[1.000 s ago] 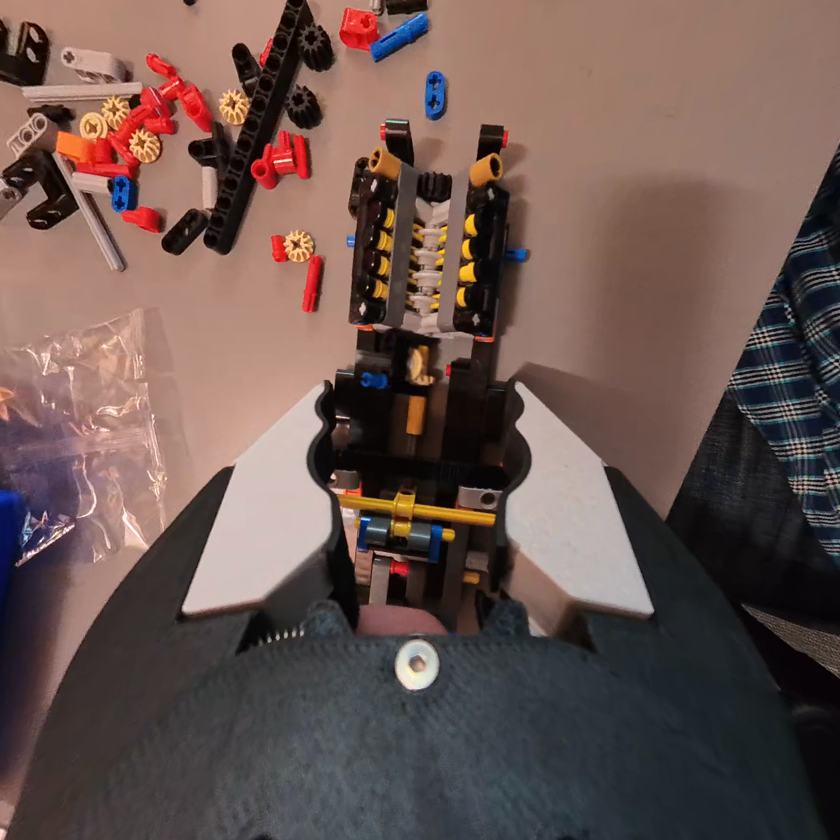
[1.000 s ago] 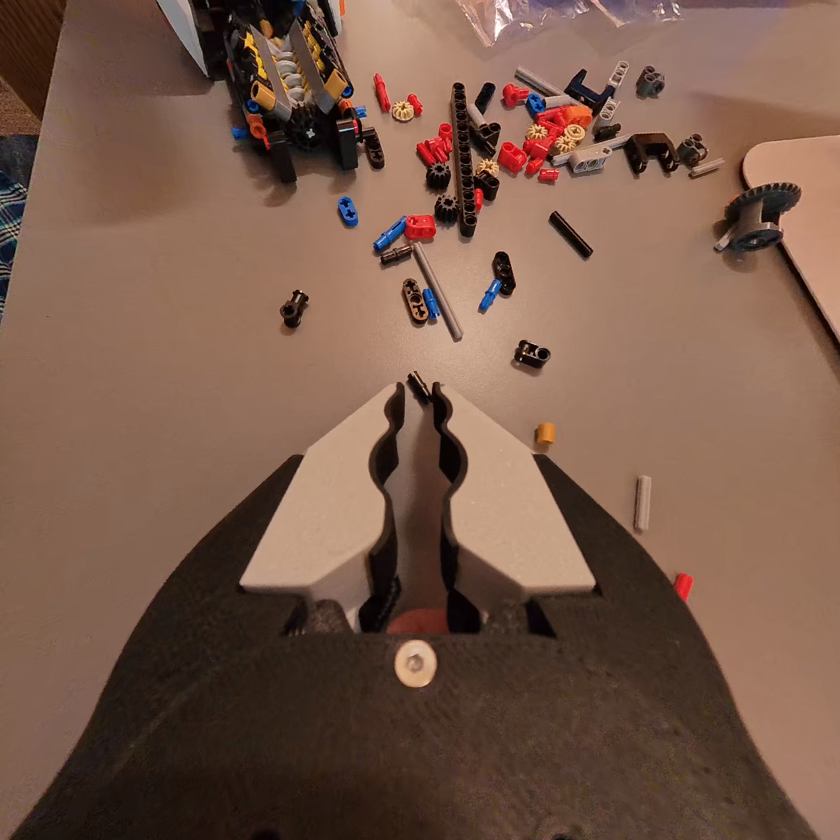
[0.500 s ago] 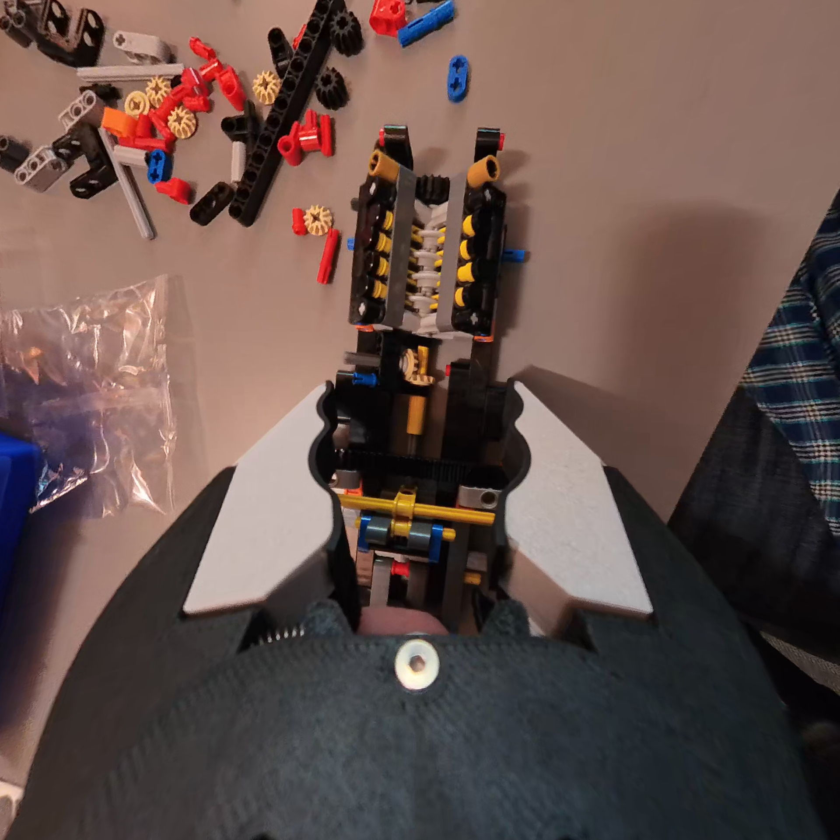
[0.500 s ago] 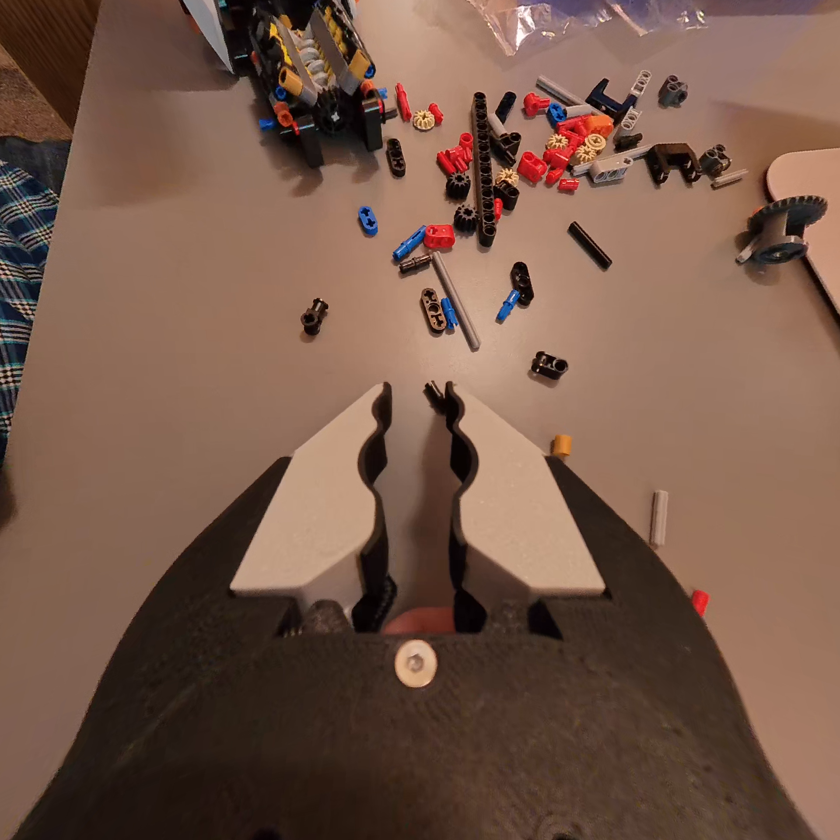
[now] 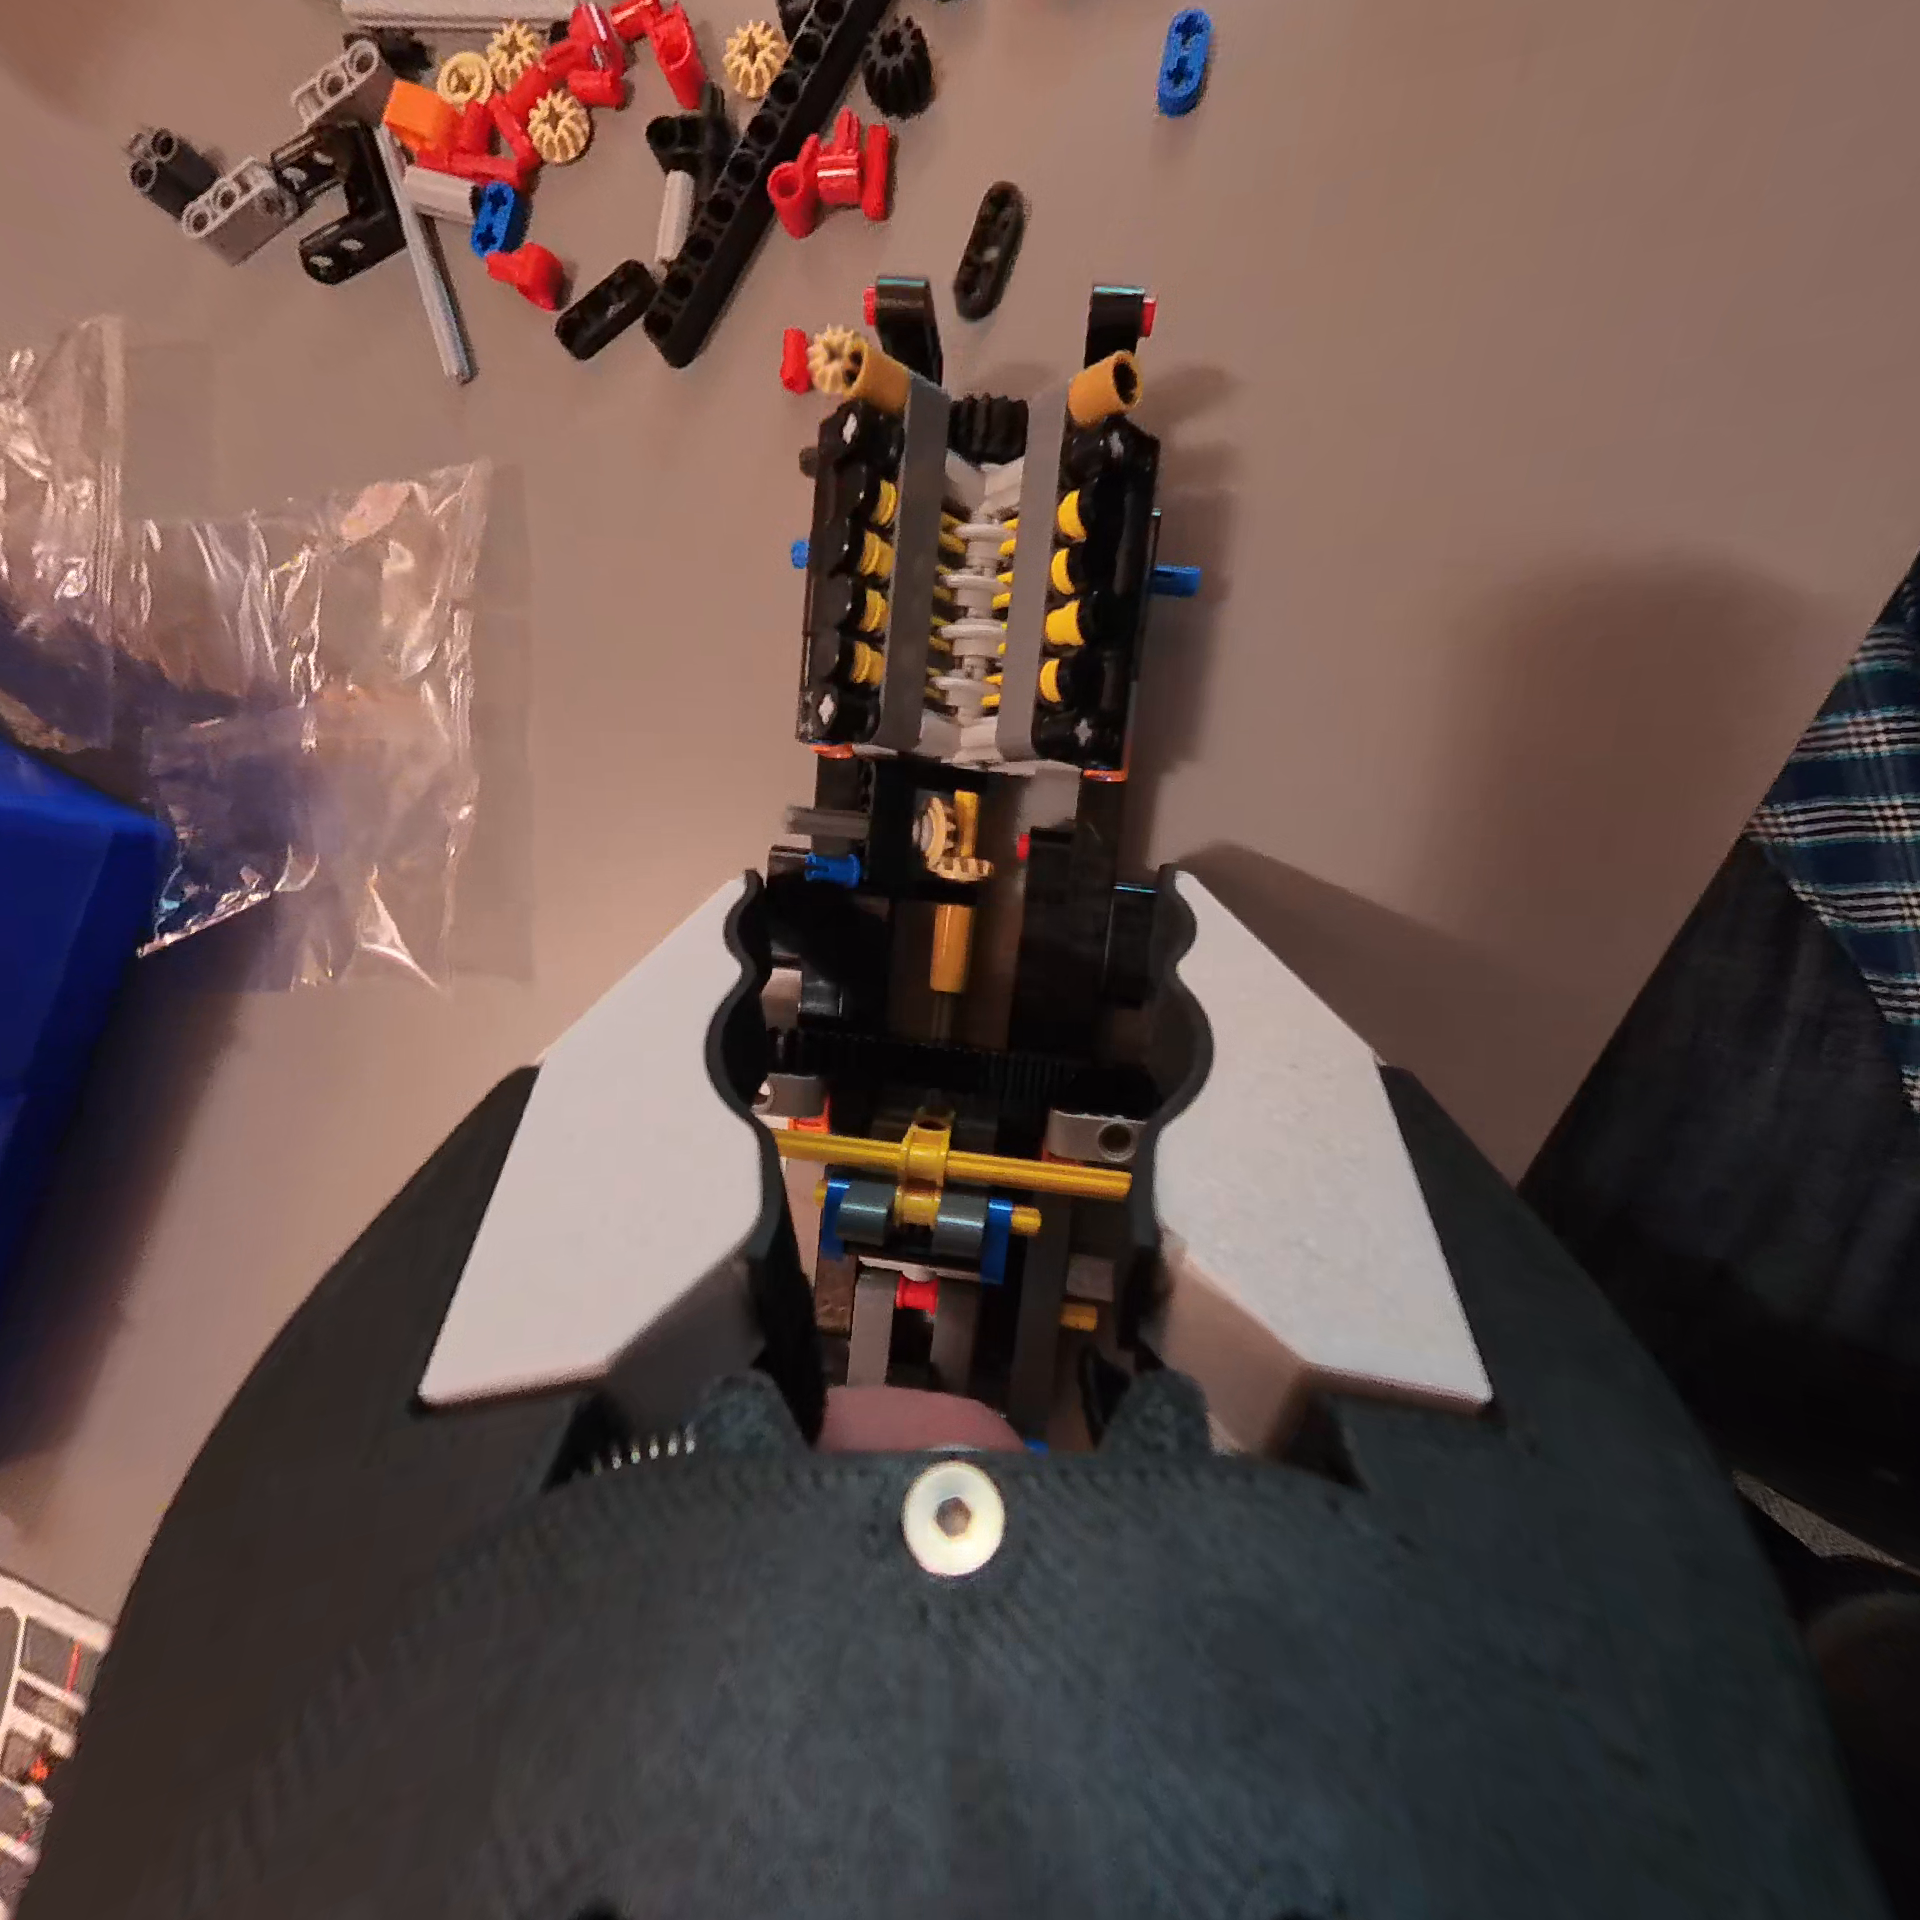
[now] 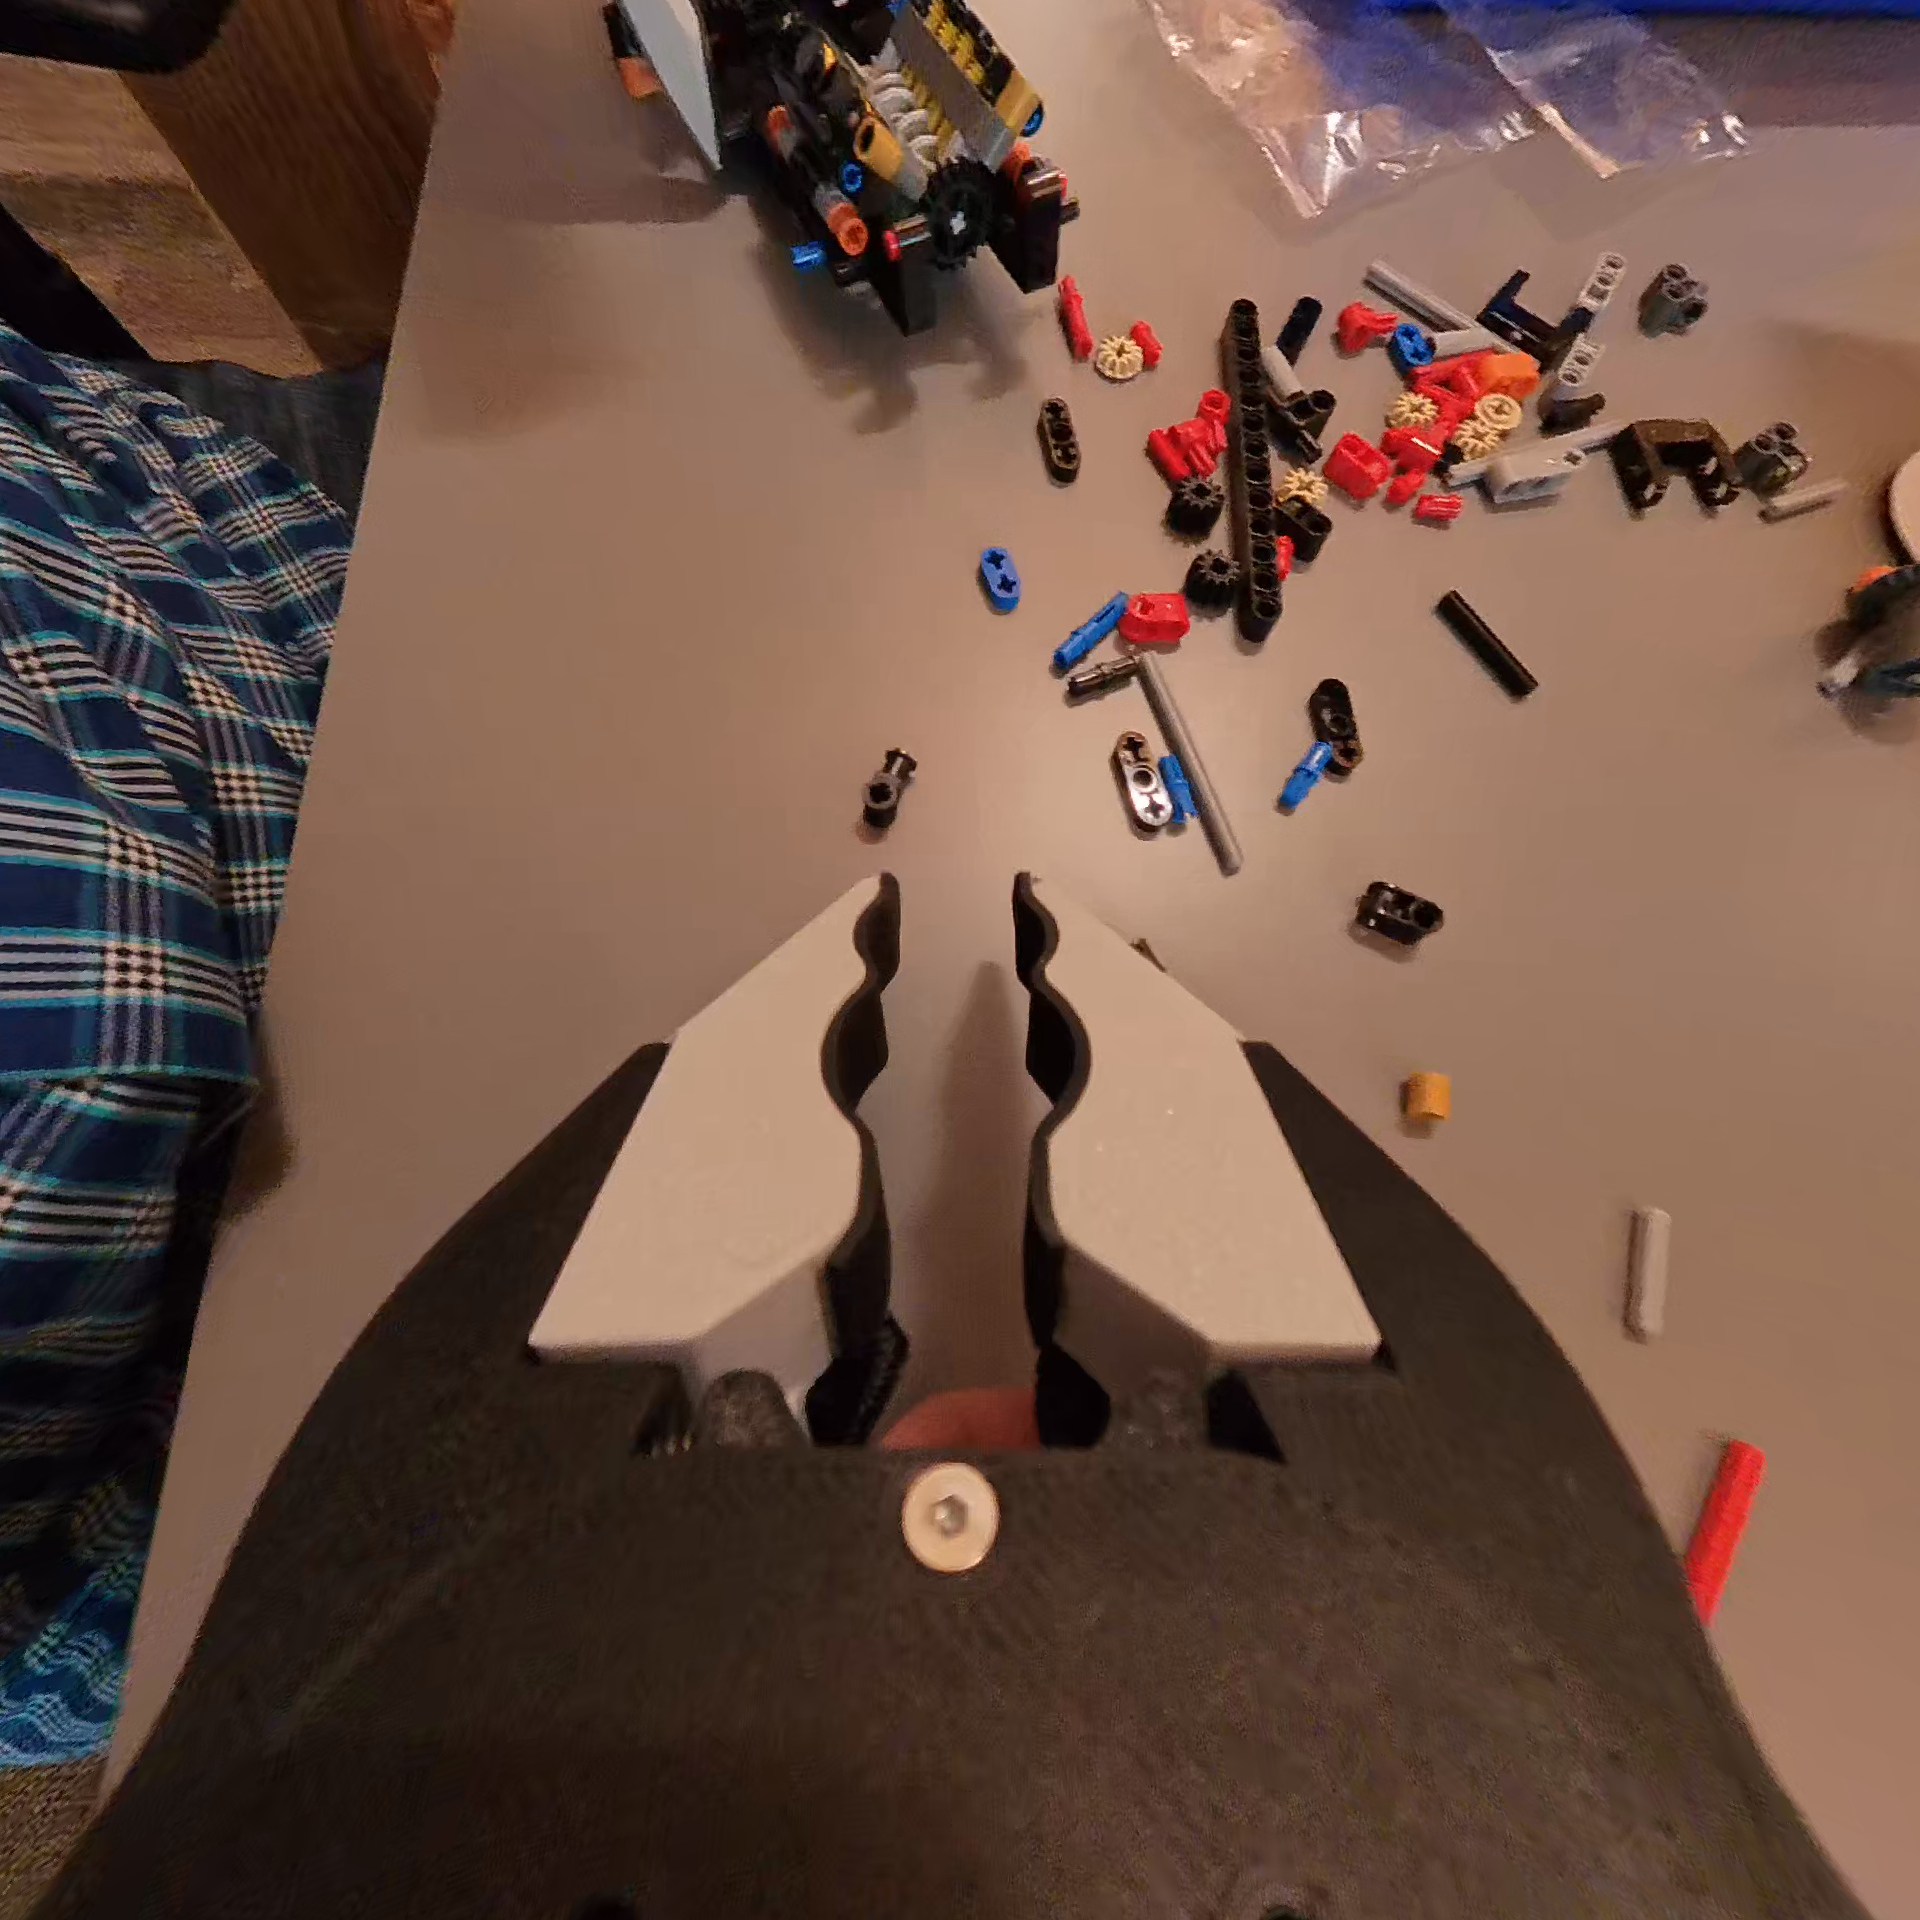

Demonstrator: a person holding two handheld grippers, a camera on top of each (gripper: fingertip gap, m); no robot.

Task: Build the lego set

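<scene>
My left gripper (image 5: 964, 883) is shut on the rear of the partly built black lego model (image 5: 977, 582). The model has a yellow-and-grey engine block and points away from me over the table. In the right wrist view the model (image 6: 904, 156) sits at the far top, with a white finger (image 6: 675, 83) of the left gripper beside it. My right gripper (image 6: 956, 883) is open and empty, low over bare table. A small black connector (image 6: 885, 790) lies just ahead of its tips. Loose parts (image 6: 1351, 436) are scattered ahead and to the right.
A long black beam (image 5: 748, 197) lies among red, tan and grey parts (image 5: 520, 135). A clear plastic bag (image 5: 291, 707) and a blue box (image 5: 62, 987) sit to the left. Plaid cloth (image 6: 135, 727) lies past the table's left edge. A mustard bush (image 6: 1425, 1096), a grey pin (image 6: 1647, 1283) and a red axle (image 6: 1725, 1527) lie on the right. My right fingertips sit around 25 cm from my left ones. The mustard bush (image 6: 1425, 1096) is about 9 cm from my right fingertips and 30 cm from my left.
My right gripper has opened; the small black pin pinched at its tips no longer shows there. My left gripper, still holding the model, has moved closer to the loose parts.
</scene>
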